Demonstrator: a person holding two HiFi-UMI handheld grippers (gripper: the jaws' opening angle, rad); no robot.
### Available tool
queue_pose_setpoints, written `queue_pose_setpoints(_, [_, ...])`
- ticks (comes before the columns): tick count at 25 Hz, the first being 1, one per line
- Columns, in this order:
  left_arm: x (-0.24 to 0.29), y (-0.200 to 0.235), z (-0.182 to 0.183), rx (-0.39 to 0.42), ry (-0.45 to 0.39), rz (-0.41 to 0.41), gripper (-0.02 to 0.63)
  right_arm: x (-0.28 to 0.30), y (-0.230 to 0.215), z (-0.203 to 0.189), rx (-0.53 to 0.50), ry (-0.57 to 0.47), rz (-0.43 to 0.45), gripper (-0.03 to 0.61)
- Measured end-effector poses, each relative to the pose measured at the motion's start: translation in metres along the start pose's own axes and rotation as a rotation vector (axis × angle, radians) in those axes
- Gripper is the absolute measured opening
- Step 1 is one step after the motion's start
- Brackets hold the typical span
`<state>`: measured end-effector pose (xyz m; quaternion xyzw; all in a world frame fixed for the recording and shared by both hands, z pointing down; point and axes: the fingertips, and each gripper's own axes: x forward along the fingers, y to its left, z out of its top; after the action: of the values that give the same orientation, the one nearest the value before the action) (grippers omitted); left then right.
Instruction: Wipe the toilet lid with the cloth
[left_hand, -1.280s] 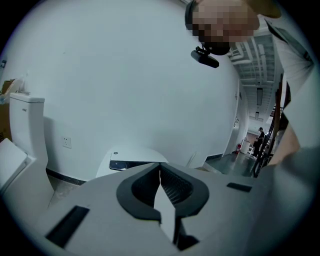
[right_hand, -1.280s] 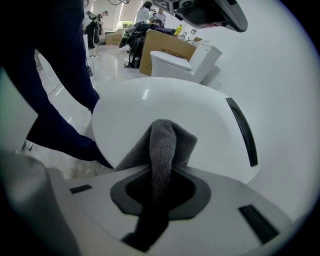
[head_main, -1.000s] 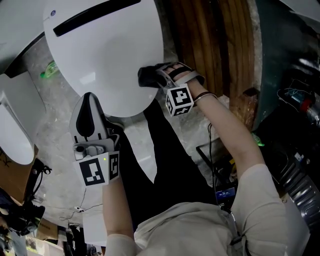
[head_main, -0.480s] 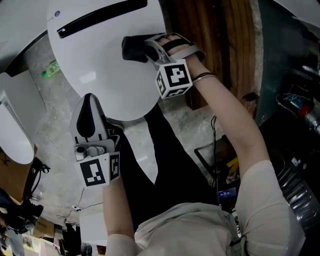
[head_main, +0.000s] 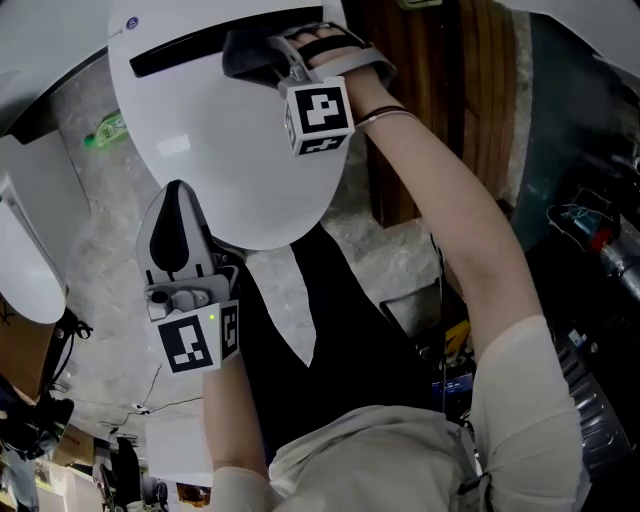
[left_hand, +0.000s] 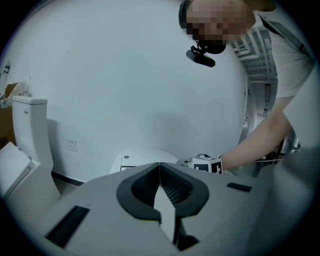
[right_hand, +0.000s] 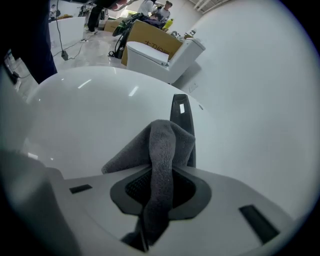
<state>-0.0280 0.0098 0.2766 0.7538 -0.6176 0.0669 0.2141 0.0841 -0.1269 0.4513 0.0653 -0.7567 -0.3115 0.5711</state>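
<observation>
The white toilet lid fills the upper left of the head view. My right gripper is shut on a dark grey cloth and presses it on the lid's far end, beside the black hinge bar. In the right gripper view the cloth bunches up between the jaws, with the lid and the bar ahead. My left gripper hangs shut and empty just off the lid's near edge. The left gripper view shows its jaws closed together.
A second white toilet stands at the left on the marble floor. A wooden panel runs along the right of the lid. Cables and dark equipment lie at the right. The person's legs stand right below the lid.
My right gripper has slid the cloth up the lid, from its near right edge to the far end by the hinge bar. The left gripper has stayed where it was.
</observation>
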Motion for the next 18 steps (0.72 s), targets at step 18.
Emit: queue_pose_setpoints(18, [-0.001,0.02,0.008,-0.016,0.002,-0.015,0.015,-0.016,0.044,0.017,-0.028,0.041,0.032,0.069])
